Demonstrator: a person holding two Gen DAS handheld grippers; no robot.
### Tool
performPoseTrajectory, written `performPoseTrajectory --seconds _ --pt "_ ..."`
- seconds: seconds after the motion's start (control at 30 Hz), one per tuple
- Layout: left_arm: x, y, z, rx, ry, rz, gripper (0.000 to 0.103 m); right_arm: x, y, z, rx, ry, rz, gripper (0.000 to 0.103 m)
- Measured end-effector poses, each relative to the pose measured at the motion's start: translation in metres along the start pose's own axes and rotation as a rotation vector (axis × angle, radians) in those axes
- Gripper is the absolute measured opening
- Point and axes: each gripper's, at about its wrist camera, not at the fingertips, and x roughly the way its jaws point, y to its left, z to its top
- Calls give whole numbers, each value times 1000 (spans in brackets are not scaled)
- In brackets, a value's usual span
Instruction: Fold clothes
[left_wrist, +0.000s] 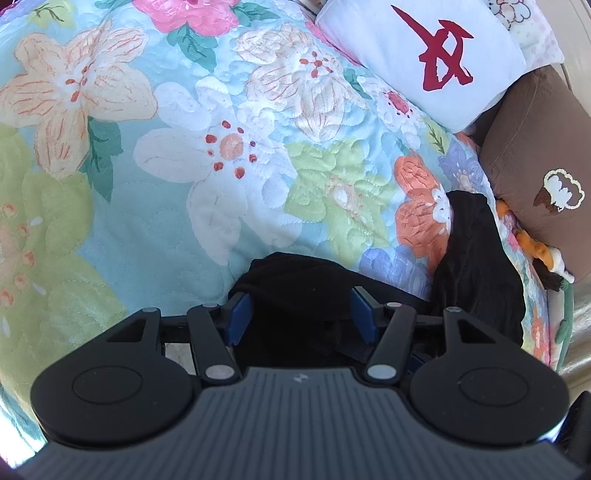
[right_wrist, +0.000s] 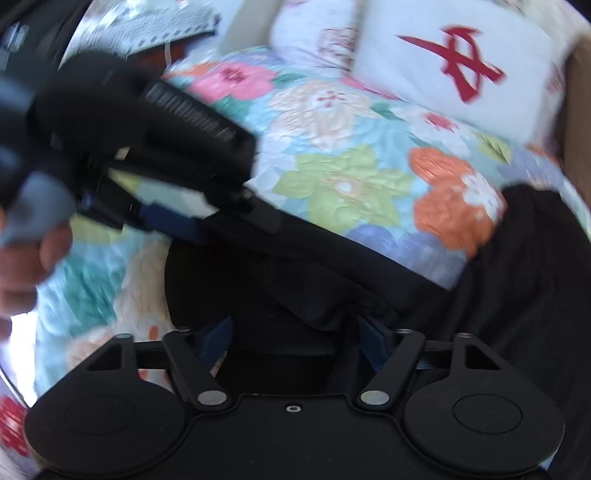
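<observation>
I keep both grippers spread over the black garment (left_wrist: 295, 295), which lies bunched near the bed's right edge on the floral quilt (left_wrist: 166, 166). My left gripper (left_wrist: 301, 312) and right gripper (right_wrist: 291, 339) straddle cloth, not yet pinching, so I can gather an edge.

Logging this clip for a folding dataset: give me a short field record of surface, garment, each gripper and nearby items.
surface: floral quilt
garment: black garment, bunched at the quilt's near edge
left gripper: open, fingers straddling the black fabric
right gripper: open over the same fabric; view blurred
nearby: white pillow with red mark, brown cushion
</observation>
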Motion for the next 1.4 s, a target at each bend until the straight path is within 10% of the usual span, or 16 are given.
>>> performPoseTrajectory --seconds 0.1,0.17,0.23,0.57,0.73,1.0,1.23,1.4 --pt "0 1 0 -8 0 9 57 12 5 2 -45 -1 15 78" --pt "-1 1 -1 -6 -2 9 57 12 -1 6 -29 -12 40 58" --pt "-5 -2 -2 2 -6 9 57 5 -8 11 -4 -23 38 12" --pt "-32 -17 -14 95 -75 -25 57 -53 -95 9 474 -170 192 9" --pt "-40 -60 -34 357 -101 -43 57 -87 -94 1 369 -225 -1 9" --pt "-32 -99 -56 489 -57 -183 63 -98 -130 -19 568 -279 79 9" --pt "-6 -56 -36 46 19 -229 71 -103 -128 -33 589 -282 104 9" --pt "11 -57 -36 -14 56 -232 72 -101 -129 -47 645 -287 143 9"
